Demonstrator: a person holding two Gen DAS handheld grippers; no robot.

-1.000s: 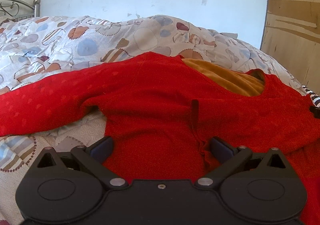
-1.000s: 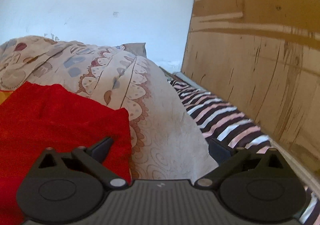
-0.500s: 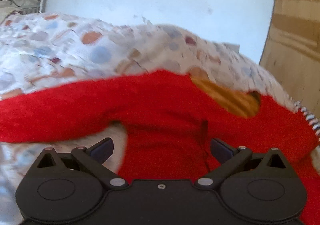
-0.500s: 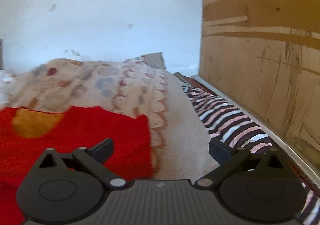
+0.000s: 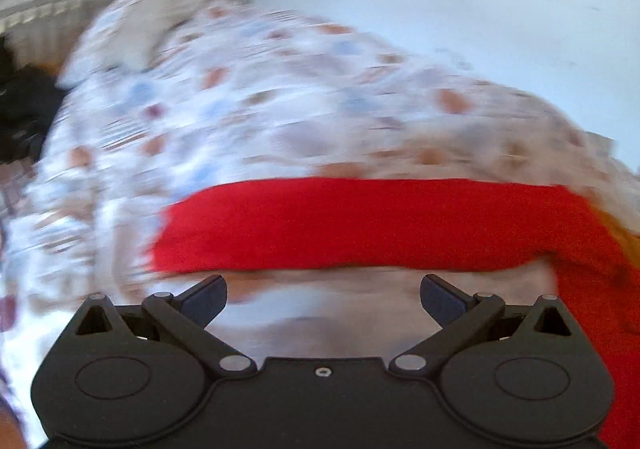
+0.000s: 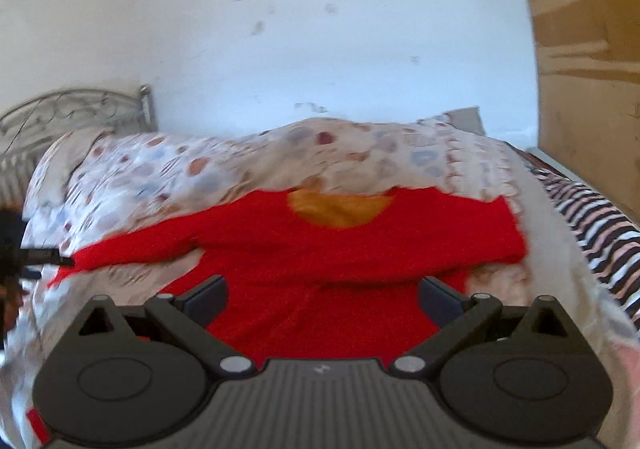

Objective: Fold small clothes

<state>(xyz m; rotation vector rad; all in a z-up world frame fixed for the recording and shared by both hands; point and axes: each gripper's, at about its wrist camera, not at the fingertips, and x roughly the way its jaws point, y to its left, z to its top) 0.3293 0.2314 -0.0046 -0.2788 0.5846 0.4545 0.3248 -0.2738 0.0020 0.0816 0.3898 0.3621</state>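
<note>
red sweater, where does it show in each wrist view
Left wrist: the red sweater shows as one sleeve stretched across mid-frame, body at the right edge.
Right wrist: whole garment, centre frame, orange neck lining up top.
Shared landmark: the patterned quilt behind it.

left gripper (image 5: 323,291): matte black body, two round raised discs low on either side, smooth top plate with one small hex screw at its centre
left gripper fingers (image 5: 205,294): dark blue-black pads on black linkage arms
pivots: silver pins on each linkage
right gripper (image 6: 323,294): same black frame, but a ribbed grey centre plate with a small white mark
right gripper fingers (image 6: 438,299): dark pads
</note>
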